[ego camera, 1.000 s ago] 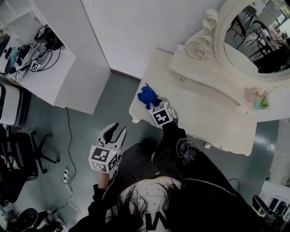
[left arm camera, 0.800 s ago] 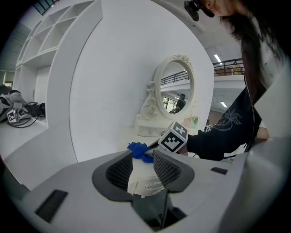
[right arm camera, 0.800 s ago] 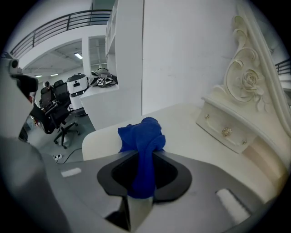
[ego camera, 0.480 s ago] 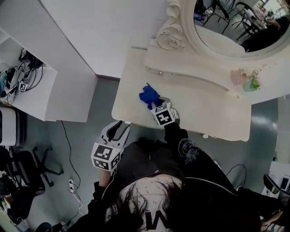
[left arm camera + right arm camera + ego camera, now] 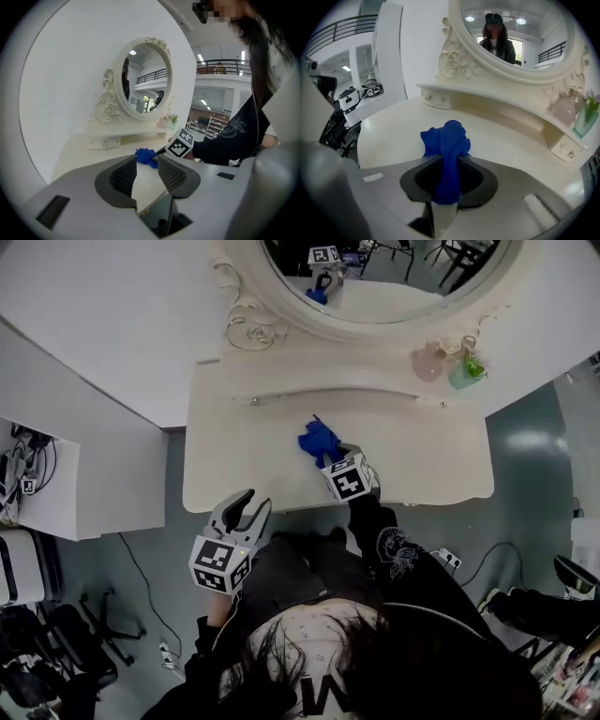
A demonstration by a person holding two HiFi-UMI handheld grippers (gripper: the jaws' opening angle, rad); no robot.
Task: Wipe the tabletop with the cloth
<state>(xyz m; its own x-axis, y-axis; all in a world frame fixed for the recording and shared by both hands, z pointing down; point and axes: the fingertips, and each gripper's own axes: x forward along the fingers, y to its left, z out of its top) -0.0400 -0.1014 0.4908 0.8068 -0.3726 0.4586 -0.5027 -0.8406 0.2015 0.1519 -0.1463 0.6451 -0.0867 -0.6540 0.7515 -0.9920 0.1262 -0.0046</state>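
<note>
Gripped the blue cloth (image 5: 446,140) in the right gripper (image 5: 449,164), jaws closed on a fold of it, with the rest bunched just beyond the jaw tips and resting on the cream tabletop (image 5: 422,451). Held the left gripper (image 5: 250,510) off the tabletop's near edge, behind and left of the right one, jaws apart and empty. Found the cloth well ahead of those left jaws.

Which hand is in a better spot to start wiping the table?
Right. The right gripper is shut on the blue cloth, which lies on the tabletop. The left gripper is open, empty and back by the table's front edge.
</note>
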